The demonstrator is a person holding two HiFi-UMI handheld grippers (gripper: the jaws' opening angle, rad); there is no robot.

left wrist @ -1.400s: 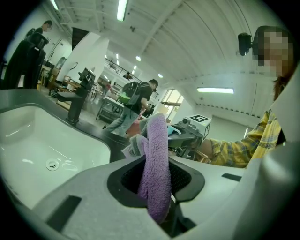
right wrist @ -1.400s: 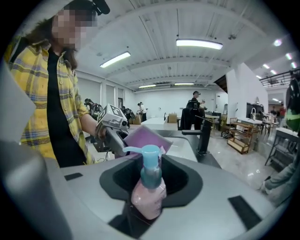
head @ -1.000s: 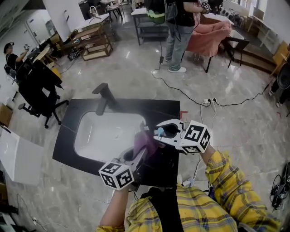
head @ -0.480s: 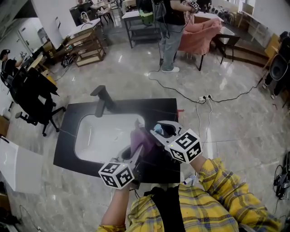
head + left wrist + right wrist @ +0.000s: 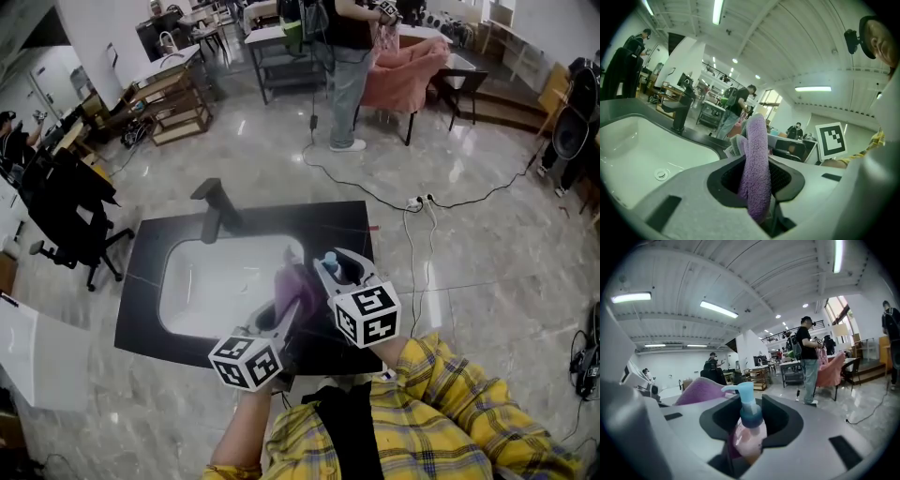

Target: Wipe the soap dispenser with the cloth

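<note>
Purple cloth [image 5: 757, 159] stays clamped in left tool [image 5: 289, 314]; right tool [image 5: 334, 273], gripping soap dispenser [image 5: 749, 423], has rolled.

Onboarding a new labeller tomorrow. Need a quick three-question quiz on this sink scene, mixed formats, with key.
1. True or false: the left hand-held gripper is shut on the purple cloth.
2. What does the right hand-held gripper hold? A) soap dispenser B) sponge C) nothing
3. Fill in: the dispenser's pump head is ___ in colour.
Key: 1 true; 2 A; 3 blue.
</note>
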